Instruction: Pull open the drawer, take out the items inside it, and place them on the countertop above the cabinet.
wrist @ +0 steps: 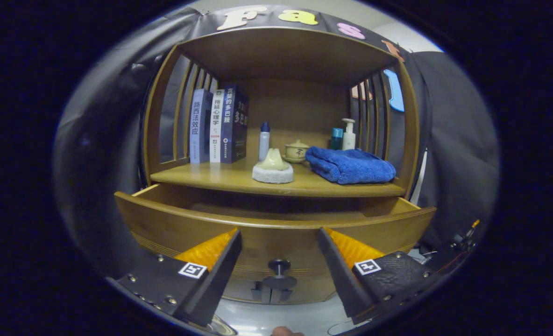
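At the bottom of the frame we found the gripper (pixel 279 233) with its two fingers spread wide apart and clamped on nothing. Between them, low at centre, sat the drawer knob (pixel 280 268), untouched by either finger. Just beyond the fingertips the drawer (pixel 173 224) stood pulled out, its curved front spanning the middle of the frame; what we could see of its interior was shadowed, and we could not tell what lay inside. Above it, at centre, we noted the countertop (pixel 220 177) of the cabinet (pixel 286 51). On the countertop, a pale item on a white pad (pixel 272 167) stood at centre, a folded blue towel (pixel 350 165) to its right, three upright books (pixel 218 125) at the left, and a small bottle (pixel 264 140), a lidded cup (pixel 296 150) and a pump bottle (pixel 349 134) behind.
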Demonstrator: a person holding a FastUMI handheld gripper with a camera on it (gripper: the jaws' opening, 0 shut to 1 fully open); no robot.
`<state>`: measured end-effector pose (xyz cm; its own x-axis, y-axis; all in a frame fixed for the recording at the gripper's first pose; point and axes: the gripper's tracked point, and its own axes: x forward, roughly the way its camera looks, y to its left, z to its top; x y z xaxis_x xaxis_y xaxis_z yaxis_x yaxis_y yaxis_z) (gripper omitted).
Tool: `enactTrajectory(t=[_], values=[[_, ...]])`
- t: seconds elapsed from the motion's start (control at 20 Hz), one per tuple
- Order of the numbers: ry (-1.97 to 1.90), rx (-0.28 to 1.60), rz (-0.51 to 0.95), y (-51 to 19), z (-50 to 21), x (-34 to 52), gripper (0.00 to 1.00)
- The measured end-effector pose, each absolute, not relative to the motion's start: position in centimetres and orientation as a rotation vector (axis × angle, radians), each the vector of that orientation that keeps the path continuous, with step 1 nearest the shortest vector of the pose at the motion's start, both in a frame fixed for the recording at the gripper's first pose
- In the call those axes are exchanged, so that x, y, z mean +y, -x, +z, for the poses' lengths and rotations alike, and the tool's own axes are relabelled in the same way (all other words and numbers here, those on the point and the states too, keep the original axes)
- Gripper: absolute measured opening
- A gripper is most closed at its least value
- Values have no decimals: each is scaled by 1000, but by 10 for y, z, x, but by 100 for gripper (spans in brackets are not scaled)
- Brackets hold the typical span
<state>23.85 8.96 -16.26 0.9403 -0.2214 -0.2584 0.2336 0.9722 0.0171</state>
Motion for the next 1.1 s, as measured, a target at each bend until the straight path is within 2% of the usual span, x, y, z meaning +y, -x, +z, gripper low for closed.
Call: enactTrajectory(t=[1.1], values=[[-15, 256, -249, -313, -170, 79, 99]])
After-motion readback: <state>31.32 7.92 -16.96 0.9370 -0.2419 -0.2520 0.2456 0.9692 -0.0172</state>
